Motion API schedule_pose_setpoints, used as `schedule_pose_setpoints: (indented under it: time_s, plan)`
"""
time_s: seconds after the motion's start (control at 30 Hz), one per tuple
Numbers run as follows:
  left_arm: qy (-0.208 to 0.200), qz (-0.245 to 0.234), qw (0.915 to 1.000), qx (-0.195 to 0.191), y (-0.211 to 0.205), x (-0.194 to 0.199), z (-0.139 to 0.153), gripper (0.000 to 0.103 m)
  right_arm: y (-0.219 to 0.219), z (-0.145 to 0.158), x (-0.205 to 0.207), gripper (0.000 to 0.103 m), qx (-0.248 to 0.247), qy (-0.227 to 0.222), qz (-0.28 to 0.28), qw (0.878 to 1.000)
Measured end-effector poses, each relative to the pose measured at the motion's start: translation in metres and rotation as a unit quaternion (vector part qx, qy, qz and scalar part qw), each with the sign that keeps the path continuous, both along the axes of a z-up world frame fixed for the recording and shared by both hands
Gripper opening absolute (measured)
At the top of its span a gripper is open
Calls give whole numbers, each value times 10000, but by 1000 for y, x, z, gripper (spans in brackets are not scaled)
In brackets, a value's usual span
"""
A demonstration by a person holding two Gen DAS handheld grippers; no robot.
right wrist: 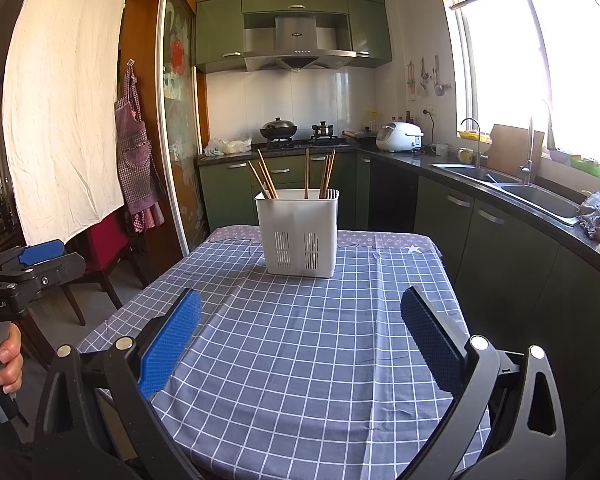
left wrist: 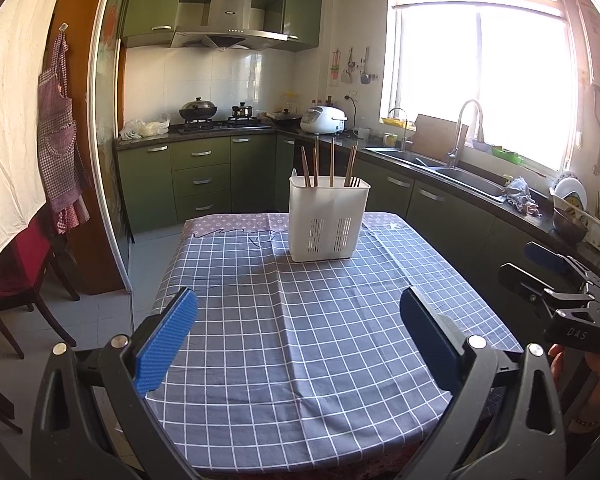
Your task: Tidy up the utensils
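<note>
A white plastic utensil holder [left wrist: 329, 219] [right wrist: 299, 233] stands upright near the far end of the table, with several wooden chopsticks [left wrist: 331, 163] [right wrist: 307, 173] sticking up out of it. My left gripper [left wrist: 298, 334] hovers open over the near half of the checked tablecloth [left wrist: 300, 320], nothing between its blue pads. In the right wrist view my right gripper [right wrist: 300, 334] is likewise open and holds nothing, well short of the holder. Each gripper appears at the edge of the other's view: the right gripper [left wrist: 540, 268] and the left gripper [right wrist: 44, 258].
The table [right wrist: 300, 360] is covered by a blue-grey checked cloth. A dark counter with a double sink [left wrist: 440, 164] runs along the right. A stove with pots [left wrist: 212, 114], a rice cooker [left wrist: 324, 119] and green cabinets stand behind. A red chair [left wrist: 20, 272] is at the left.
</note>
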State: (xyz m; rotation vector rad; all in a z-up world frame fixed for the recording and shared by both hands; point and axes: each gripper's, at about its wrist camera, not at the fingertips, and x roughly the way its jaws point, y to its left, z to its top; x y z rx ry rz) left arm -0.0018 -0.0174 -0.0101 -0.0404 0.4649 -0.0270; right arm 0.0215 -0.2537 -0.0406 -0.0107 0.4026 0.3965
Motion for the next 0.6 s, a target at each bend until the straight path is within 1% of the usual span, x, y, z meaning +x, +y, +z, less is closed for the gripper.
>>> schedule_pose_setpoints:
  time_s: [0.1, 0.2, 0.23, 0.43, 0.6]
  plan:
    - [-167, 1, 9997, 192, -5, -2, -1, 96, 0, -2, 0, 98, -3, 13, 5, 10000]
    - [-269, -38, 9996, 114, -3, -3, -1, 96, -1, -2, 0, 98, 0, 16, 5, 10000]
    - [-287, -14, 9995, 144, -3, -2, 0, 96, -1, -3, 0, 98, 5, 19, 4, 10000]
    - [-197, 239, 9992, 248, 0, 3, -3, 96, -1, -5, 2, 98, 10, 55, -9, 10000]
    - [15, 138, 9997, 192, 2, 11, -9, 96, -1, -8, 2, 98, 15, 84, -23, 10000]
